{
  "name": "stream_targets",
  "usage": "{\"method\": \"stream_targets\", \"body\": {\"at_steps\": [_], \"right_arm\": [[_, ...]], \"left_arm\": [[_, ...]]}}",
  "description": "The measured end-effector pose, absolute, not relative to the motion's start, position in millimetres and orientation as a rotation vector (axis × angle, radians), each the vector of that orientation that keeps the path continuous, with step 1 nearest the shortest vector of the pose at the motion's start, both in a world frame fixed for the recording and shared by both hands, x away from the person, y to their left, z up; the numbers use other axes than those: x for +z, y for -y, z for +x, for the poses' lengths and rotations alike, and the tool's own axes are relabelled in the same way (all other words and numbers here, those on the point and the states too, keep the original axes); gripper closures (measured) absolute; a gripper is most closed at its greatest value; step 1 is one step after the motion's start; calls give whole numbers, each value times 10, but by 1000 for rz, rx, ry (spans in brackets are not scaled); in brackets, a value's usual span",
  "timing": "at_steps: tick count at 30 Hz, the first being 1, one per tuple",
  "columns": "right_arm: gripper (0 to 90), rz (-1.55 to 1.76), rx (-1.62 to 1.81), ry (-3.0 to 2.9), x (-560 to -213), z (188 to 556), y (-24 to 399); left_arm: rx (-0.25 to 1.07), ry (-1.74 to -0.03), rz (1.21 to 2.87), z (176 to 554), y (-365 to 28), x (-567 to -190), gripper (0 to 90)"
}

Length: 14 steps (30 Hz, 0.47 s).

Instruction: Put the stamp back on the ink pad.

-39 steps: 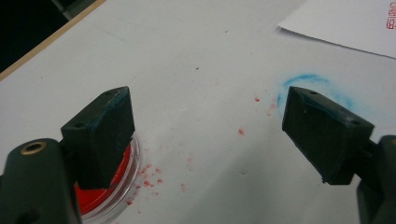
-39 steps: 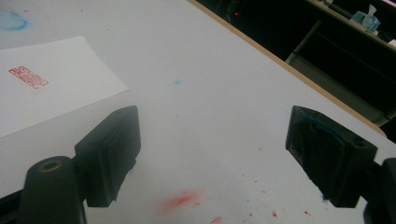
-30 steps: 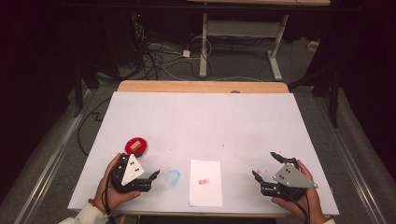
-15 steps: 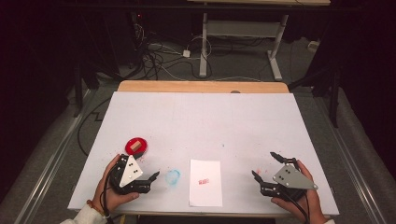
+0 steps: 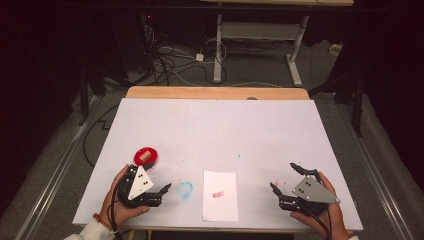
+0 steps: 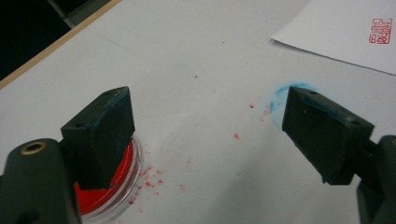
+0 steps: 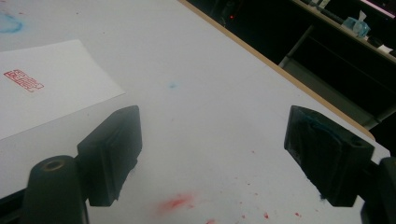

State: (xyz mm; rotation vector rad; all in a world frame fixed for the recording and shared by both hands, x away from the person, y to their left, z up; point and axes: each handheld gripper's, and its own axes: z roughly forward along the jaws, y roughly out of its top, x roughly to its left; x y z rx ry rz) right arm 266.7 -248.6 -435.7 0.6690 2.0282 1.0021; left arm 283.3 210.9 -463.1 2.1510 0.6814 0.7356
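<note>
- Both jaws wide open, empty: left gripper (image 5: 157, 186), right gripper (image 5: 290, 177).
- Stamp (image 5: 145, 157) sits in red ink pad (image 5: 146, 155), just beyond your left gripper; a careless grab tips it.
- Wet ink could smear stamped paper (image 5: 220, 196).

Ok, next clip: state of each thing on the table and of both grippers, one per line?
Left gripper: open, empty, resting near the table's front edge.
Right gripper: open, empty, resting on the table.
Red ink pad: uncovered, a small stamp block standing on it.
Sheet of paper: flat, already bearing a red stamp mark.
Table: smeared with a blue ink smudge and red specks.
</note>
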Motion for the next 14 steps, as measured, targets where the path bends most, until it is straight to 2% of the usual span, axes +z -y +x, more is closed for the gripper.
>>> {"method": "stream_targets", "body": {"at_steps": [14], "right_arm": [[191,694,1010,-2024,-4365,2686,2533]], "left_arm": [[716,-680,2154,2885,-2061,-4632,164]]}}
